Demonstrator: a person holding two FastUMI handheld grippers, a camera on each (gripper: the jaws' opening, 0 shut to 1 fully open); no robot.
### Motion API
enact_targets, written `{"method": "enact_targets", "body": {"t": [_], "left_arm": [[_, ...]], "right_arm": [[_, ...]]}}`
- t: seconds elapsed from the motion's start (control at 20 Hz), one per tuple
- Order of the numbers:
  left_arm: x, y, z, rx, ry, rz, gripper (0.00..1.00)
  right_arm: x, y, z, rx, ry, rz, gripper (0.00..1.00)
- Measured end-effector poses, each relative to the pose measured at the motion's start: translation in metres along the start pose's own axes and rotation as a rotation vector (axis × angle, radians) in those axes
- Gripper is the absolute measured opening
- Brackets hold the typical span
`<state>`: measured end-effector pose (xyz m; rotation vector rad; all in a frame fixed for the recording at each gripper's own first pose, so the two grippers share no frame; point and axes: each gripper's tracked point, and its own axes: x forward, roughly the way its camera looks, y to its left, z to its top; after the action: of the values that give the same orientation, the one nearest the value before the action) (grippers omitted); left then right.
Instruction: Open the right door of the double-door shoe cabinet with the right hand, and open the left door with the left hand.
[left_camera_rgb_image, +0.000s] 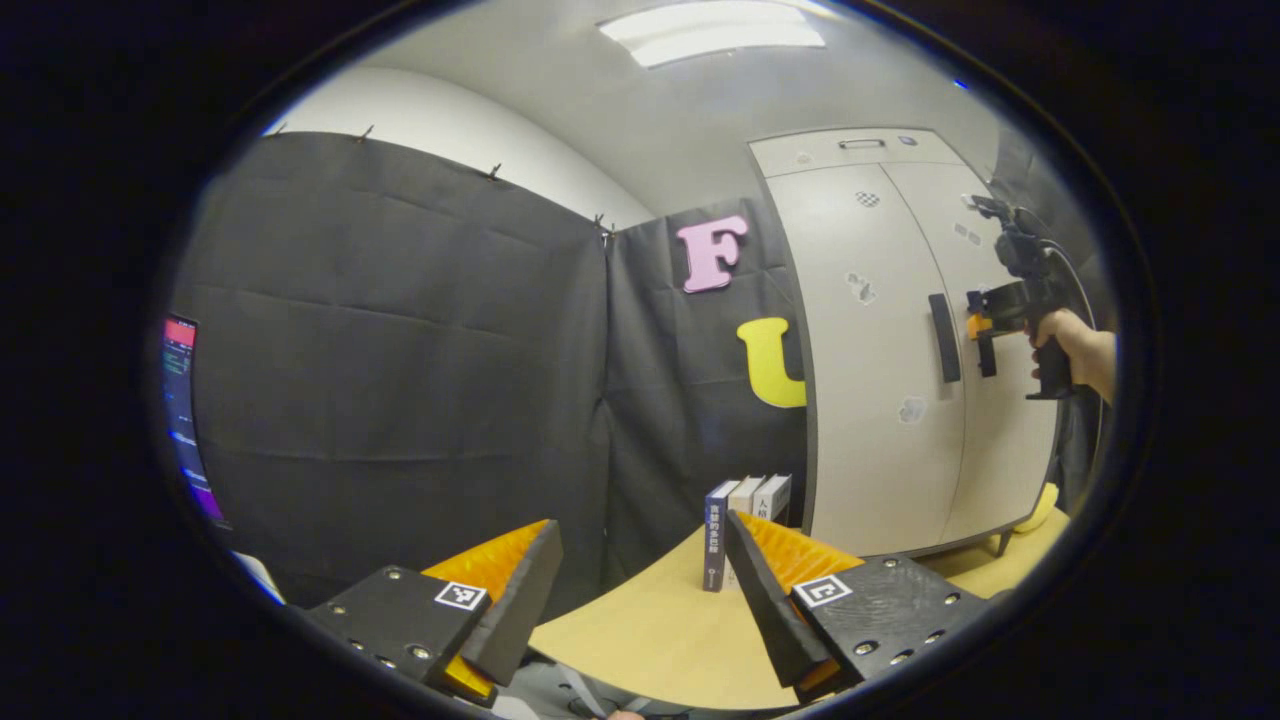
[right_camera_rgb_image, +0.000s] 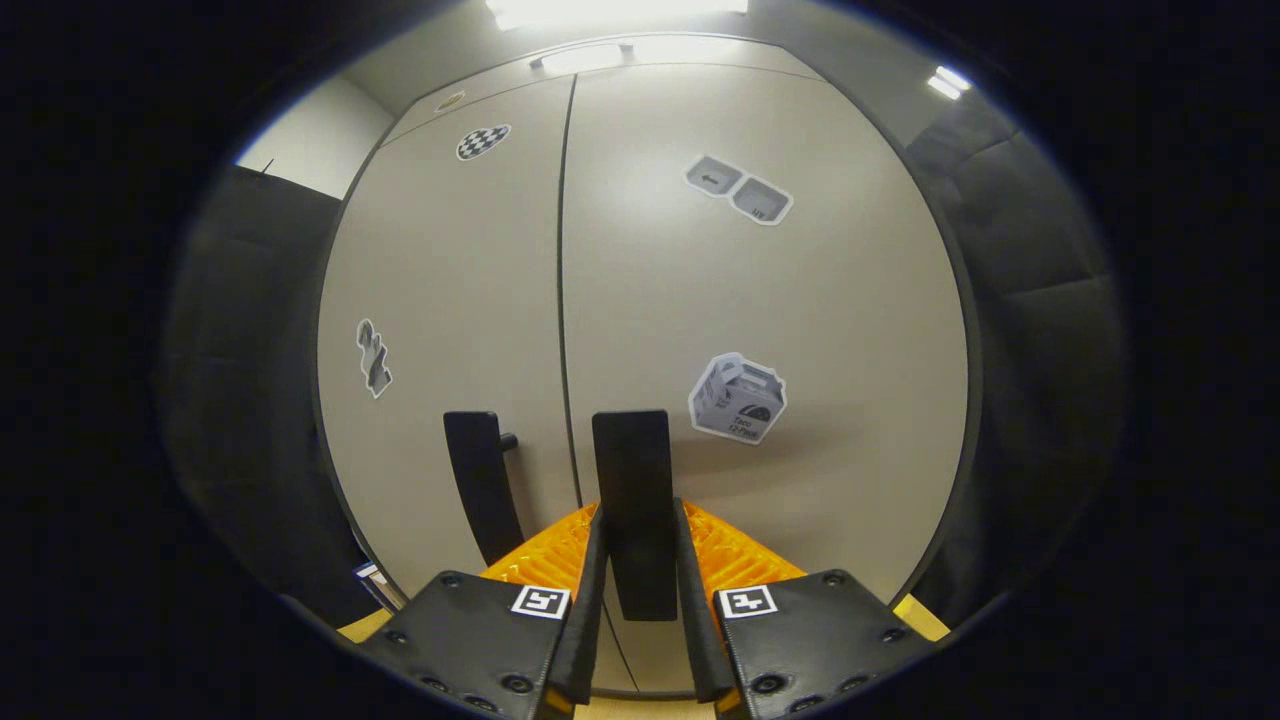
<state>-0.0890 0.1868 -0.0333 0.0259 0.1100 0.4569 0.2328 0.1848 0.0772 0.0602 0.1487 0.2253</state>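
The pale shoe cabinet (right_camera_rgb_image: 800, 300) stands in front of me with both doors flush and shut. Each door has a dark vertical handle beside the centre seam. In the right gripper view, my right gripper (right_camera_rgb_image: 640, 530) is shut on the right door handle (right_camera_rgb_image: 630, 460), one finger on each side. The left door handle (right_camera_rgb_image: 480, 480) stands free just beside it. My left gripper (left_camera_rgb_image: 640, 560) hangs open and holds nothing, low over the table and well to the left of the cabinet (left_camera_rgb_image: 870, 400). In the left gripper view a hand (left_camera_rgb_image: 1075, 350) holds the right gripper (left_camera_rgb_image: 985, 335) against the right door.
A tan table (left_camera_rgb_image: 650, 630) carries the cabinet and a few upright books (left_camera_rgb_image: 745, 505) at its left side. A lit monitor (left_camera_rgb_image: 180, 400) stands at the far left. Something yellow (left_camera_rgb_image: 1040, 510) lies by the cabinet's right foot.
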Motion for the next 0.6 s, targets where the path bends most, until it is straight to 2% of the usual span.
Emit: {"method": "enact_targets", "body": {"t": [0.05, 0.1, 0.2, 0.25, 0.3, 0.35, 0.6], "left_arm": [[-0.001, 0.0, -0.001, -0.003, 0.003, -0.002, 0.96], [0.0, -0.002, -0.001, -0.004, 0.006, -0.005, 0.96], [0.0, -0.002, 0.0, -0.001, 0.002, -0.008, 0.96], [0.0, -0.003, 0.003, -0.002, -0.004, -0.01, 0.96], [0.0, -0.006, 0.006, -0.007, -0.011, -0.015, 0.96], [0.0, -0.009, 0.007, -0.011, -0.017, -0.022, 0.96], [-0.001, -0.019, 0.011, -0.011, -0.033, -0.051, 0.96]], "right_arm": [[0.0, 0.0, -0.004, -0.019, 0.022, -0.004, 0.29], [0.0, 0.001, -0.001, -0.029, 0.021, -0.008, 0.33], [0.0, 0.0, -0.003, -0.015, 0.051, -0.007, 0.33], [0.0, 0.001, -0.003, 0.005, 0.055, -0.003, 0.23], [0.001, 0.0, -0.004, 0.006, 0.061, 0.005, 0.23], [0.001, 0.001, -0.004, 0.0, 0.059, 0.013, 0.15], [-0.009, 0.0, -0.004, 0.014, 0.085, 0.067, 0.13]]}}
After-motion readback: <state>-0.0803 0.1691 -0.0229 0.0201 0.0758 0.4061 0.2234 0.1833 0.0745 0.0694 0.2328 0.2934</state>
